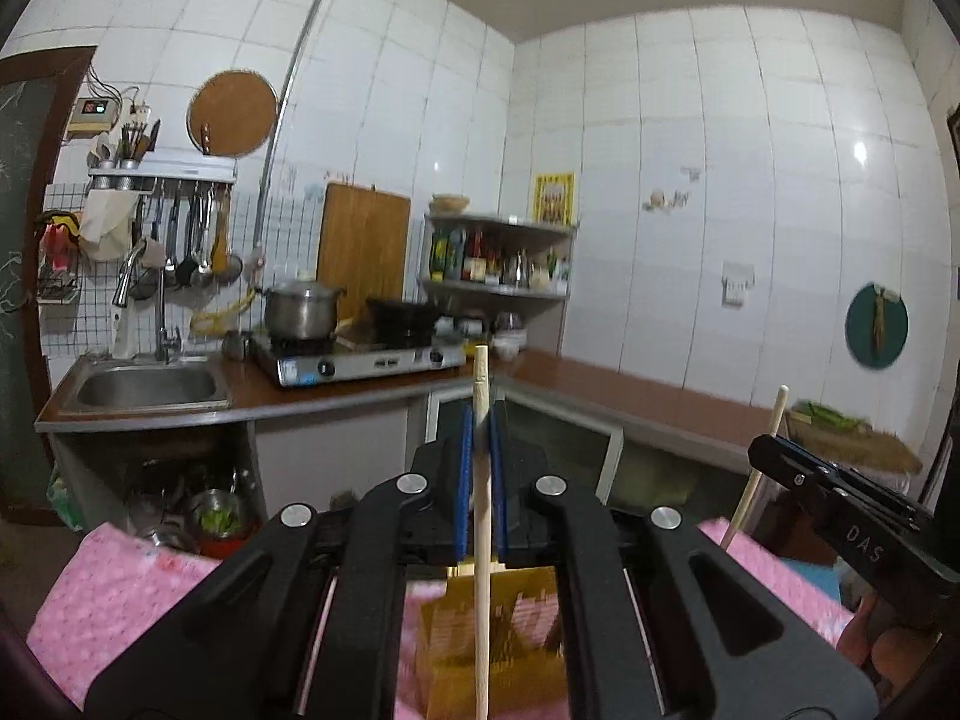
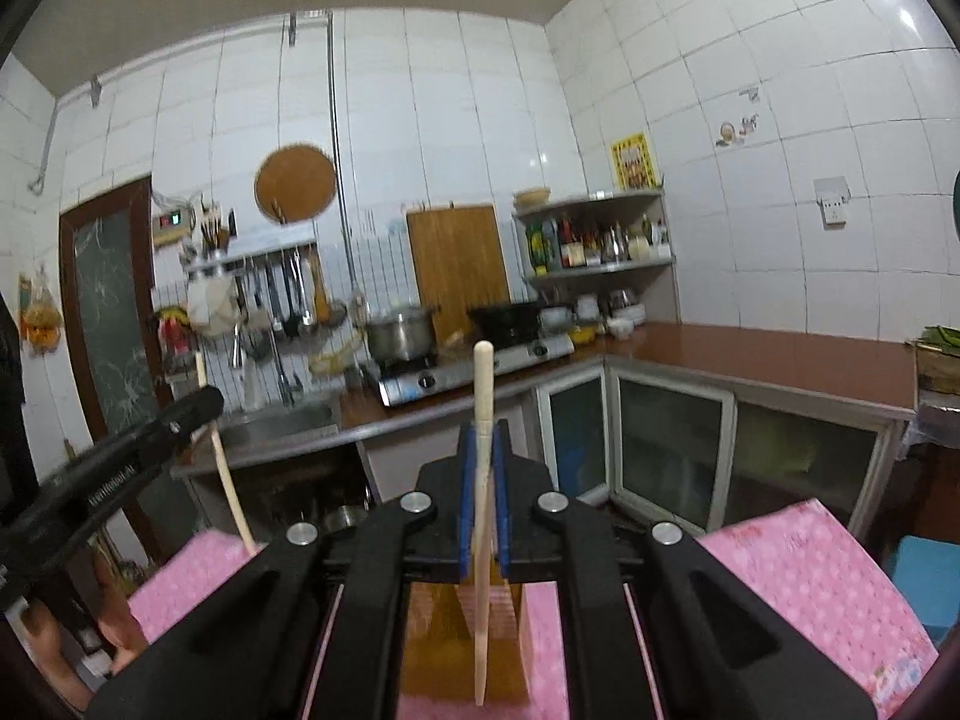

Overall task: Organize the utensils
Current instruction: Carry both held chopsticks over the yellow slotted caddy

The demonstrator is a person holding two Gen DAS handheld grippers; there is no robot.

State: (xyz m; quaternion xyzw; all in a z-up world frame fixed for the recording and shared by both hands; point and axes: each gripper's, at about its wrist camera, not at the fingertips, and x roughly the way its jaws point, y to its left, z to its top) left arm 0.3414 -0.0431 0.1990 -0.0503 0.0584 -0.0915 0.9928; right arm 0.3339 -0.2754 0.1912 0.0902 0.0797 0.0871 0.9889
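two grippers held up over a pink-covered table, each pinching one pale chopstick, in a white-tiled kitchen

the brown counter (image 1: pixel 630 396) runs along both walls, carrying a steel sink (image 1: pixel 144 387), a gas stove (image 1: pixel 360 360) and a steel pot (image 1: pixel 300 312). nearer, the pink cloth (image 2: pixel 828 576) covers the table, and a yellow-brown slotted holder (image 2: pixel 462 642) stands on it just below both grippers. the left gripper (image 1: pixel 481 426) has its blue pads pressed together on a chopstick (image 1: pixel 482 570) standing near upright, top above the fingers. the right gripper (image 2: pixel 483 450) is clamped the same way on the other chopstick (image 2: pixel 482 600), its lower end hanging in front of the holder.
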